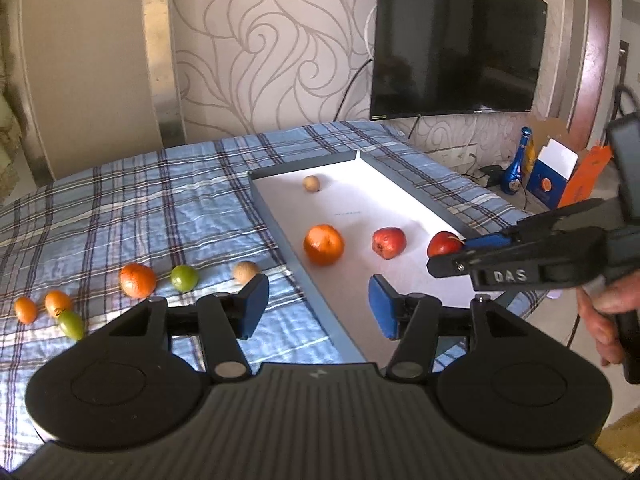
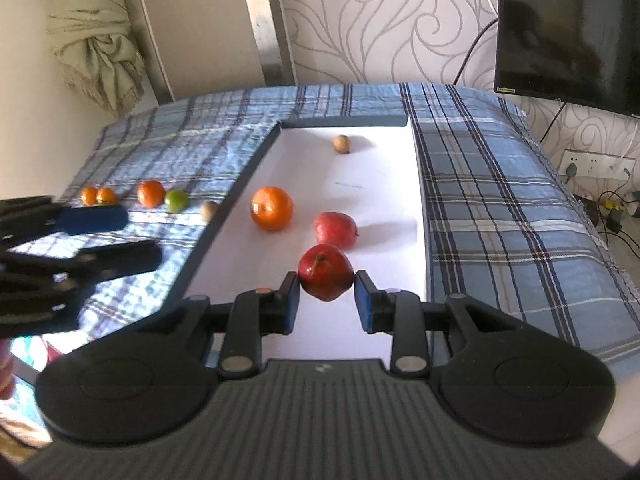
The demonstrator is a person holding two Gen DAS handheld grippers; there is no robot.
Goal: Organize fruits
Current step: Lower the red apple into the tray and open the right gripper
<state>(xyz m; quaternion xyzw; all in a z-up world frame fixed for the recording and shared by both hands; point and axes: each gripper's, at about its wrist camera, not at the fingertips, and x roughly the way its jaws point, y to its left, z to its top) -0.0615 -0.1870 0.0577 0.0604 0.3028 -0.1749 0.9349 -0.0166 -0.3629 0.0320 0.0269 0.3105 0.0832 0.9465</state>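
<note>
A white tray (image 2: pixel 384 208) with a grey rim lies on the plaid cloth. In it are an orange (image 2: pixel 271 208), a red fruit (image 2: pixel 335 230) and a small tan fruit (image 2: pixel 341 144) at the far end. My right gripper (image 2: pixel 327 294) is shut on a second red fruit (image 2: pixel 325 276) low over the tray's near end; it shows in the left wrist view (image 1: pixel 445 245) too. My left gripper (image 1: pixel 318 306) is open and empty above the tray's left rim (image 1: pixel 320 304). On the cloth to the left lie an orange (image 1: pixel 137 280), a green fruit (image 1: pixel 184 278) and a tan fruit (image 1: pixel 245 272).
Two small oranges (image 1: pixel 40 306) and a green fruit (image 1: pixel 71 324) lie at the cloth's far left. A wall television (image 1: pixel 456 40) hangs behind. A blue bottle (image 1: pixel 516 168) and boxes (image 1: pixel 560 176) stand on the floor at right. A knotted curtain (image 2: pixel 100 36) hangs at back left.
</note>
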